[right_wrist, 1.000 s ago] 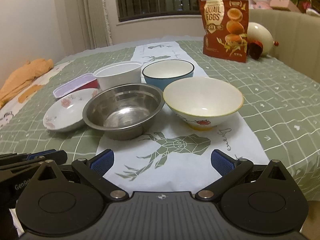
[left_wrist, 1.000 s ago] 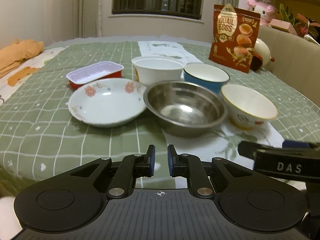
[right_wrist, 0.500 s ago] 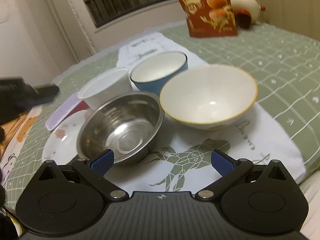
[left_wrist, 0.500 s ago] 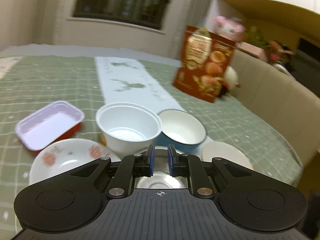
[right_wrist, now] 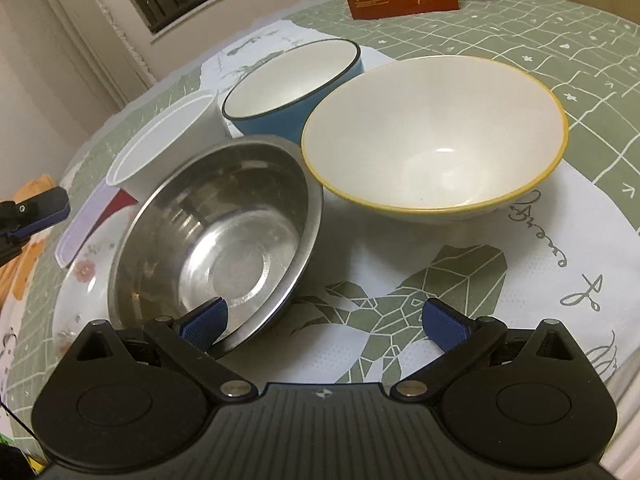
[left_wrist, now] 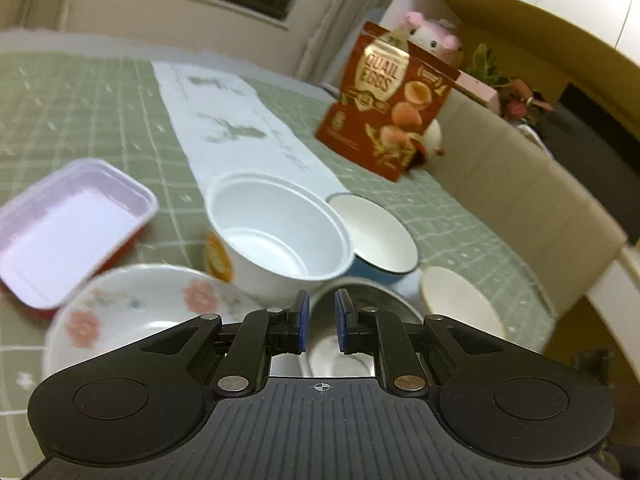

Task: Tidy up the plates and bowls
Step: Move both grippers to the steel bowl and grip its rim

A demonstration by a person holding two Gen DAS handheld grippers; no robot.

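Plates and bowls stand clustered on a table [right_wrist: 580, 40] covered with a green checked cloth and a white printed runner [right_wrist: 500, 280].

Right wrist view:
- The round stainless steel bowl [right_wrist: 224, 236] sits at centre.
- The white ceramic bowl with a yellow rim [right_wrist: 436, 136] lies at its 2 o'clock, just beside it.
- The blue bowl with a white interior [right_wrist: 292, 84] lies at 12 o'clock.
- The white plastic tub [right_wrist: 160, 148] lies at 10 o'clock.
- The white floral plate [right_wrist: 80, 280] lies at 9 o'clock, its edge hidden under the steel bowl's rim.
- The shallow rectangular tray with a lilac interior and red outside [right_wrist: 80, 228] lies behind the plate.

Right claw [right_wrist: 324, 320]: spread wide and holding nothing. Its left blue pad overlaps the near rim of the steel bowl in the picture; contact cannot be determined. Its right pad is over the runner.

Left claw [left_wrist: 320, 320]: pads brought near together with a narrow gap between them, nothing pinched. It hangs above the steel bowl [left_wrist: 360, 300], pointing toward the white plastic tub [left_wrist: 276, 228]. The floral plate [left_wrist: 140, 312] appears at 9 o'clock of the pads, the tray [left_wrist: 68, 232] at 10 o'clock.

A red "Quail Eggs" pouch [left_wrist: 384, 108] stands at the far side of the table, well apart from the dishes.
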